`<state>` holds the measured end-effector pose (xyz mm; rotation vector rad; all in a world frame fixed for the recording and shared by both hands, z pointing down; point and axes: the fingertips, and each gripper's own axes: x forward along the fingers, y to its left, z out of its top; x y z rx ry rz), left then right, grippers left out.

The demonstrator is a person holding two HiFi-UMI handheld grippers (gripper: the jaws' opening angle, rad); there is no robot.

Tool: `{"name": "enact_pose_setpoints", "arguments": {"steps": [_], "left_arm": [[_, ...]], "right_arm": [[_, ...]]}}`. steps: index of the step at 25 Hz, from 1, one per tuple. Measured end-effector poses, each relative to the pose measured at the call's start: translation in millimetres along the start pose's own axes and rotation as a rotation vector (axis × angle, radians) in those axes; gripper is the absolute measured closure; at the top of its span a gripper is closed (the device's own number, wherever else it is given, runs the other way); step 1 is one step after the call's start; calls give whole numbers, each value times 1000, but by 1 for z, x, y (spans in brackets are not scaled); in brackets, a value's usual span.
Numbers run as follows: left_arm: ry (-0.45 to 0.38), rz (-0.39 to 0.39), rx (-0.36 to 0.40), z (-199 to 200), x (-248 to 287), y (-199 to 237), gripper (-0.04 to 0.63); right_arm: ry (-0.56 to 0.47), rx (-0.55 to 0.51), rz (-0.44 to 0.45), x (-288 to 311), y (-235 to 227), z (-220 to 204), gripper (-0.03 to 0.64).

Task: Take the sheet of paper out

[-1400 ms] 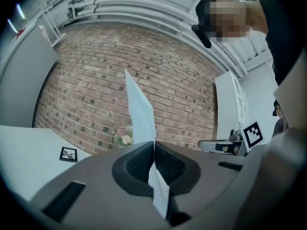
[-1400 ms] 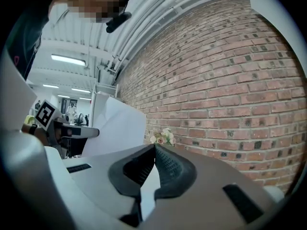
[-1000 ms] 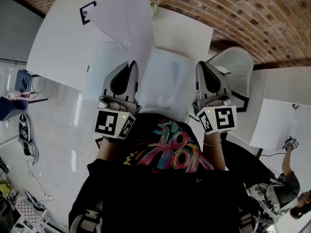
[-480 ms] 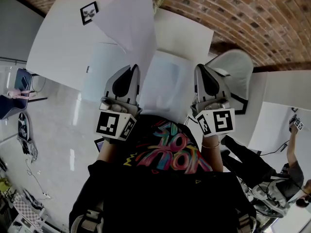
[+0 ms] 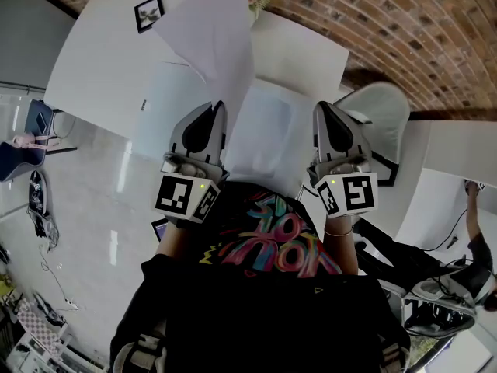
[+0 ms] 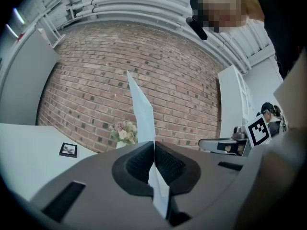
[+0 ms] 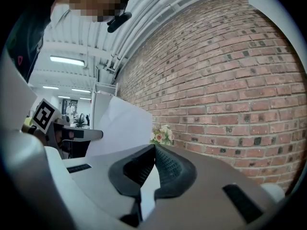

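The fingers of the left gripper point(image 6: 154, 146) were clamped on the white sheet of paper point(image 5: 210, 33), whose length ran up and away from them. The right gripper point(image 7: 154, 148) pinched the pale translucent sleeve point(image 5: 268, 130), which lay between both grippers over the white desk point(image 5: 93, 61).

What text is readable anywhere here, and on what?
None can be read.
Shirt: colourful stylised lettering, not legible.
Left cube, right cube: square marker patterns, no characters.
Sheet and sleeve: no print visible.
Framed picture: too small to tell.
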<state>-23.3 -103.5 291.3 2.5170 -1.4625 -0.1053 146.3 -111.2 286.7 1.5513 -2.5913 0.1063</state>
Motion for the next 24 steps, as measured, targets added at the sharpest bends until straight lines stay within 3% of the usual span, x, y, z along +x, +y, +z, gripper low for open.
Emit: {"name": "enact_pose_setpoints", "arguments": {"steps": [24], "left_arm": [[18,8,-6,-3,15,8,572]], "right_arm": [[18,10,-8,9,-12,-6,598]]}}
